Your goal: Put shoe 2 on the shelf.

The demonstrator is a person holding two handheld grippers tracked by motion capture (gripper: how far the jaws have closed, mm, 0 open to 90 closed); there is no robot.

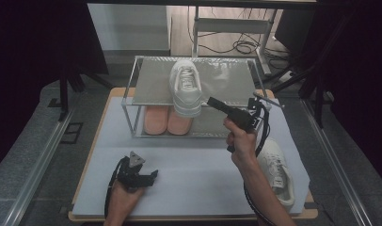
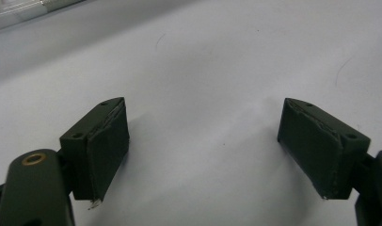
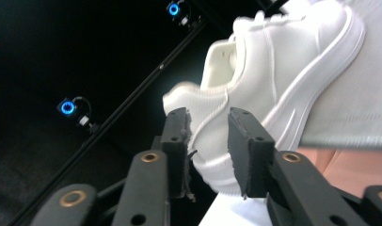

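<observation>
A white sneaker (image 1: 186, 87) stands on the top shelf of a metal shoe rack (image 1: 149, 84), heel toward me. My right gripper (image 1: 211, 100) is held up at that shoe's heel side. In the right gripper view, the sneaker's heel (image 3: 255, 80) lies just past my right gripper (image 3: 208, 115), whose jaws stand a narrow gap apart with nothing between the pads. A second white sneaker (image 1: 276, 169) lies on the table at the right, beside my right forearm. My left gripper (image 1: 149, 176) rests low on the white mat (image 2: 217, 61). Its jaws are wide open and empty (image 2: 203, 136).
A pair of pink slippers (image 1: 166, 121) sits on the rack's lower shelf. The rack stands at the back of the white mat (image 1: 194, 174), which covers a wooden tabletop. Dark curtains and stands flank the table, and cables lie on the floor behind.
</observation>
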